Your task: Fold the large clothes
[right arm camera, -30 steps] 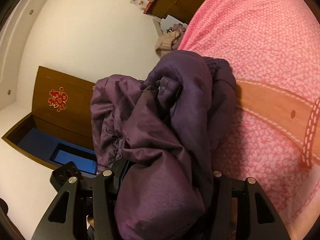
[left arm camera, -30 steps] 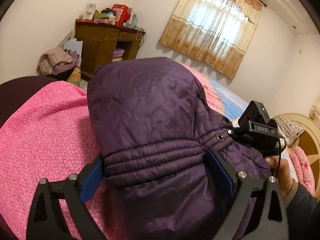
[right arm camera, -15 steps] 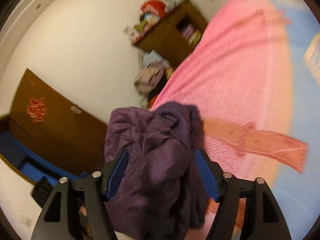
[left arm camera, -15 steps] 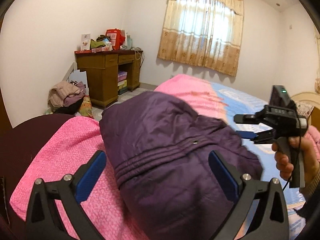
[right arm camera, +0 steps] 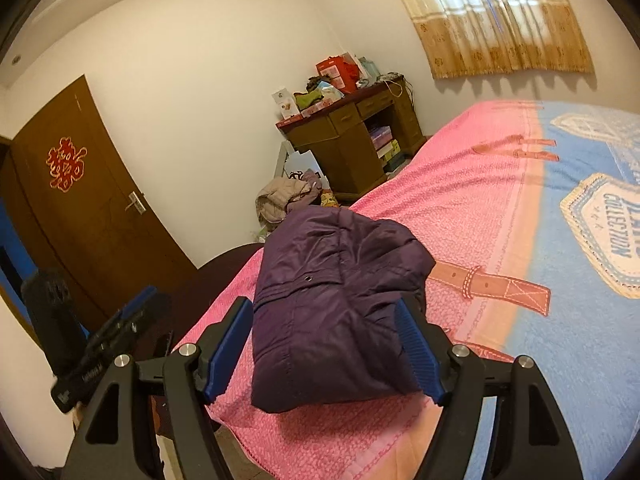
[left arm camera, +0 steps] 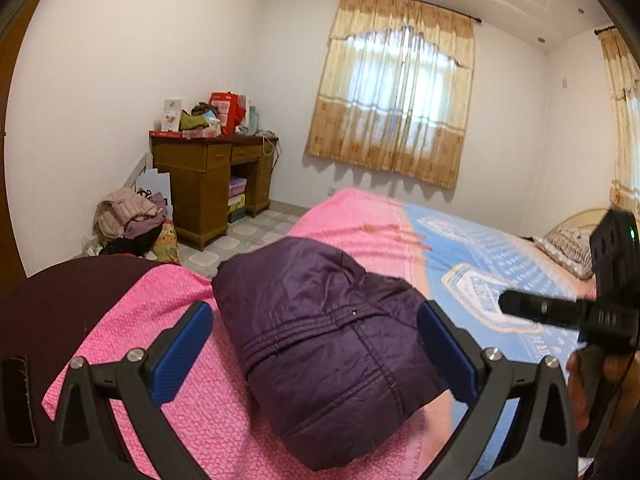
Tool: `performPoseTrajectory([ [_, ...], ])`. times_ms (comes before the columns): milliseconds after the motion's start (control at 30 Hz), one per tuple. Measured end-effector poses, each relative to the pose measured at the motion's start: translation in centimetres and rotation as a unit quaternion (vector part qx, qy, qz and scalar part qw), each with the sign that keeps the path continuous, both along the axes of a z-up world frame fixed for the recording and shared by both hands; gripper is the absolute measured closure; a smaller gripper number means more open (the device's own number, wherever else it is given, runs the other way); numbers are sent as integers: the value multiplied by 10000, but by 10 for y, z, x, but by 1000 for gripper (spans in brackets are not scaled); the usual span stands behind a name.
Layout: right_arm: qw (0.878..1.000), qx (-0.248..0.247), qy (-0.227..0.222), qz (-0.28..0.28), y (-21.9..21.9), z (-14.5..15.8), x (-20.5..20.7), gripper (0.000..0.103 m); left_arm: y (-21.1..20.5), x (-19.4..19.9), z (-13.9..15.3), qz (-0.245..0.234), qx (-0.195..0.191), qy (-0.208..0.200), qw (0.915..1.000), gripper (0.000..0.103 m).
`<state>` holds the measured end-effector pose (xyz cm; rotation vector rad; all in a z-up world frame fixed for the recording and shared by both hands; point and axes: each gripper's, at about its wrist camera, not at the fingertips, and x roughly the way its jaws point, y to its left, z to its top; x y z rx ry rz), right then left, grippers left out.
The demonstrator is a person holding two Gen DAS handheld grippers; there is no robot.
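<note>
1. The folded purple jacket (left arm camera: pixel 332 344) lies on the bed (left arm camera: pixel 480 264), at its pink end.
2. The left gripper (left arm camera: pixel 316 352) is spread wide, gripping nothing.
3. The right gripper (right arm camera: pixel 324 356) has just been opening; the jacket lies free between its jaws.

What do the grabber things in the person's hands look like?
Each one is a black plastic frame with triangle-shaped holes and shiny silver bolts. The left gripper and the right gripper both have two fingers tipped with bright blue ridged pads. Seen from the other side, each carries a boxy black camera block with a small green light. A dark sleeve shows.
</note>
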<state>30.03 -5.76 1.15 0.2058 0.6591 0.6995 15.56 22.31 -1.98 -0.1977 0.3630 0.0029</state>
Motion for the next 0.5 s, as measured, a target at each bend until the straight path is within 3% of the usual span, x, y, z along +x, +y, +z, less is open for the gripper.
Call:
performPoseTrajectory([
  [500, 9996, -194, -178, 42, 16, -4, -22, 29, 5, 3, -3, 64, 10, -22, 10000, 0],
])
